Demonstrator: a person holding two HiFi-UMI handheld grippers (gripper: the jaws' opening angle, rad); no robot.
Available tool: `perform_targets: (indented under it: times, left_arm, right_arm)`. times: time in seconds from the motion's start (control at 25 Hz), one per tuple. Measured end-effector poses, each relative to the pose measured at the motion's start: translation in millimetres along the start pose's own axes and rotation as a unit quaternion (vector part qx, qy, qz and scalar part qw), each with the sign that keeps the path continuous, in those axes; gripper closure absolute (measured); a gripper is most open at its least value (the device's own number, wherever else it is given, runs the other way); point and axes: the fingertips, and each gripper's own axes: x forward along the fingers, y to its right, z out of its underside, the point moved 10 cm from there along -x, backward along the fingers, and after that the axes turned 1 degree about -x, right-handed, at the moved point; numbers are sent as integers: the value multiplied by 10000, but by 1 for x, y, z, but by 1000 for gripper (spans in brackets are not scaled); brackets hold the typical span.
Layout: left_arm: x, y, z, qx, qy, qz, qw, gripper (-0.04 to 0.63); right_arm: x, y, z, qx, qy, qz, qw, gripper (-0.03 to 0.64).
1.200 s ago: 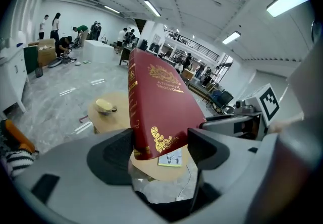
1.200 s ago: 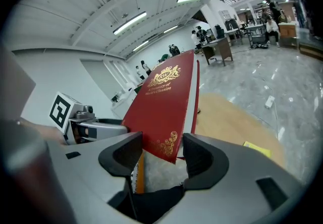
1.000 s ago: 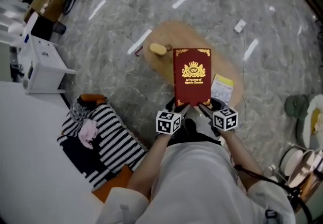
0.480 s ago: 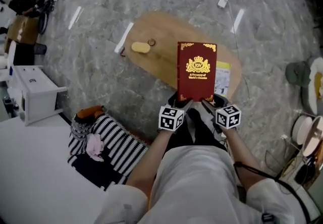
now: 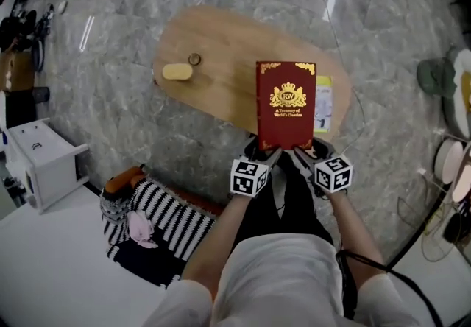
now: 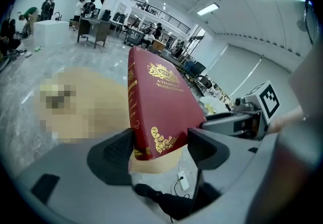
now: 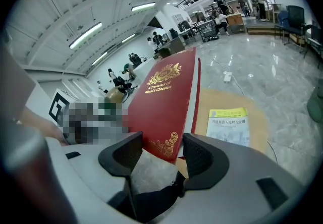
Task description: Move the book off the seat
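Note:
A thick red book [image 5: 285,103] with gold print is held level in the air over the near edge of an oval wooden table [image 5: 221,60]. Both grippers hold its near edge. My left gripper [image 5: 266,153] is shut on the near left corner, my right gripper [image 5: 302,153] on the near right corner. In the left gripper view the book [image 6: 159,99] rises from between the jaws of the left gripper [image 6: 161,148]. The right gripper view shows the book's cover [image 7: 164,102] wedged in the right gripper [image 7: 162,153].
A yellow booklet [image 5: 323,103] lies on the table under the book's right side, and shows again as the booklet [image 7: 228,124]. A yellow block [image 5: 176,71] and a small round piece [image 5: 194,59] sit at the table's left end. Striped cushions [image 5: 158,219] and a white box [image 5: 40,163] lie to my left. A cable [image 5: 335,38] crosses the marble floor.
The book has stayed in both grippers while I moved forward. The table has slid nearer and leftwards under the book, and the striped cushions have dropped back to my left.

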Motion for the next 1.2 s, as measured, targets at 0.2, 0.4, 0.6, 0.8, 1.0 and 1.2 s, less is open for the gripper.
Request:
perform_targets:
  times: [0.2,0.4,0.6,0.8,1.0,1.2]
  left_arm:
    - [40,-13,18,66,-173,102,9998,265]
    - [86,-20,29,128,-331,181,9992,265]
    - [126,-31,42,185,-461,258,9984,265]
    - [161,-40,51,226,-572,320,9976,265]
    - [192,-46,55,193,-638,369,9971,265]
    - [216,-51,57,205,-717,445,9962,265]
  right_arm:
    - [20,29,26,164,-23,108,9998,353]
    - [38,67,45,329,-52,210,9992,353]
    - [57,98,65,502,-28,283,9983,353]
    - [74,125,78,553,-17,382,9977,353]
    - [87,150,87,637,35,422,9971,353]
    - [96,168,93,721,70,519,9960,353]
